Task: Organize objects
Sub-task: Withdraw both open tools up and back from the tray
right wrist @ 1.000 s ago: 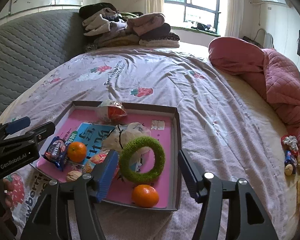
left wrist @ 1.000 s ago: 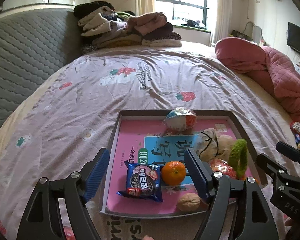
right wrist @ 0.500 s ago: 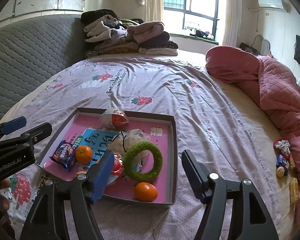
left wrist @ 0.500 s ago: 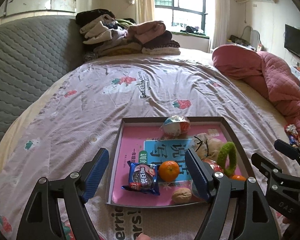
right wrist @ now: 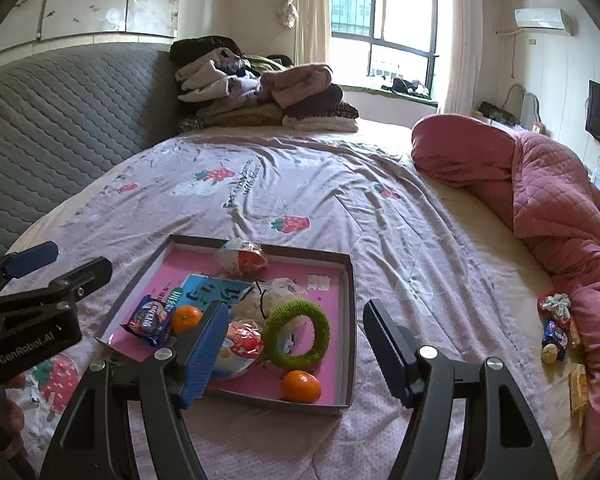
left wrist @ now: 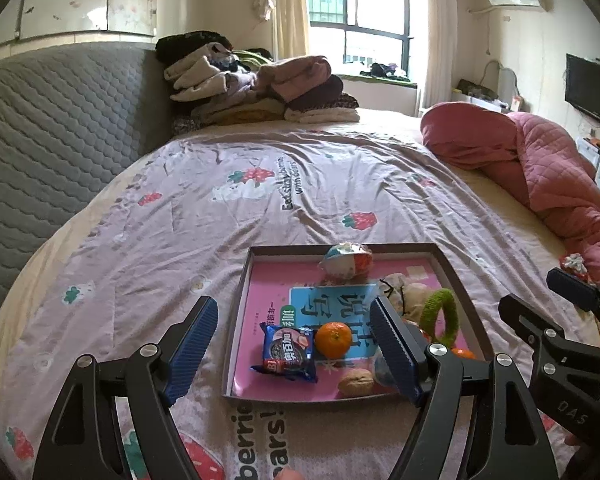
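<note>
A shallow tray point(left wrist: 236, 320) with a pink lining lies on the bed. It holds a blue cookie packet point(left wrist: 288, 350), an orange point(left wrist: 333, 339), a walnut point(left wrist: 356, 383), a wrapped round snack point(left wrist: 346, 260), a white plush point(right wrist: 272, 296), a green ring point(right wrist: 298, 334), a red-and-white packet point(right wrist: 240, 344) and a second orange point(right wrist: 301, 386). My left gripper point(left wrist: 292, 312) hovers open above the tray's near left part, touching nothing. My right gripper point(right wrist: 296, 310) hangs open over the tray's near right corner, with nothing between its pads.
A rolled pink quilt point(right wrist: 540, 200) lies along the right side, with small wrapped items point(right wrist: 556, 328) beside it. Folded clothes point(right wrist: 260, 92) are stacked at the far end. A grey padded headboard point(left wrist: 40, 140) runs along the left. The strawberry-print sheet point(left wrist: 300, 184) stretches beyond the tray.
Both grippers have risen and drawn back from the tray, which now looks smaller and farther. The right jaws widened slightly. The things in the tray have not moved.
</note>
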`<state>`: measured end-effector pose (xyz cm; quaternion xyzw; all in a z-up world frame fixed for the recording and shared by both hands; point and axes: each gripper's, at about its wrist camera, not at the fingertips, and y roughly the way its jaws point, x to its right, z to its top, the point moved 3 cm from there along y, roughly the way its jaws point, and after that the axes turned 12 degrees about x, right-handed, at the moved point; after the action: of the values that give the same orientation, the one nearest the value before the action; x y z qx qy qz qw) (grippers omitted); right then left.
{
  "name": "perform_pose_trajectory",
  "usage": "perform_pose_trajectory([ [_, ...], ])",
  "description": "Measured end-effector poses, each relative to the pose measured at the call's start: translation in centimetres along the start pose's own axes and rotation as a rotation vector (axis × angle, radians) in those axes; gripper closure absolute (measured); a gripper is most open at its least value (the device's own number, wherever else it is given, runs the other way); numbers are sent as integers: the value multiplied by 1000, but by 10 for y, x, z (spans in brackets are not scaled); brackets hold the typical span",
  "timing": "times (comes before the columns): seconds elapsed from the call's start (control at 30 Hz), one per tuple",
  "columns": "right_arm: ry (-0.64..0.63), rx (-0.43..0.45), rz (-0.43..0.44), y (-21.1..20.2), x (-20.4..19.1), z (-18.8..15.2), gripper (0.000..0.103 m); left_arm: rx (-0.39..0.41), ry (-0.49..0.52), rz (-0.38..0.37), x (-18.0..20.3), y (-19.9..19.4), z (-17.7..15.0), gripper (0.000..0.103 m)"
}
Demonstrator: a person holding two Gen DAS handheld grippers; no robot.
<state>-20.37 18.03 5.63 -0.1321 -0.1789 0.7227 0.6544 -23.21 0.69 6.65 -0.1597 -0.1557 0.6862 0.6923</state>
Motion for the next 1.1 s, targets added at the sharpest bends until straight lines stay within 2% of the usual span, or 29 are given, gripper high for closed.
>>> perform_pose_trajectory([
  [0.4,-13,66,20,-38,-12,10,34,37,-10,-9,-3,-38,2,24],
  [1.1,-31,89,24,-80,-24,-6,34,61,1,-25,5,-84,-24,24],
])
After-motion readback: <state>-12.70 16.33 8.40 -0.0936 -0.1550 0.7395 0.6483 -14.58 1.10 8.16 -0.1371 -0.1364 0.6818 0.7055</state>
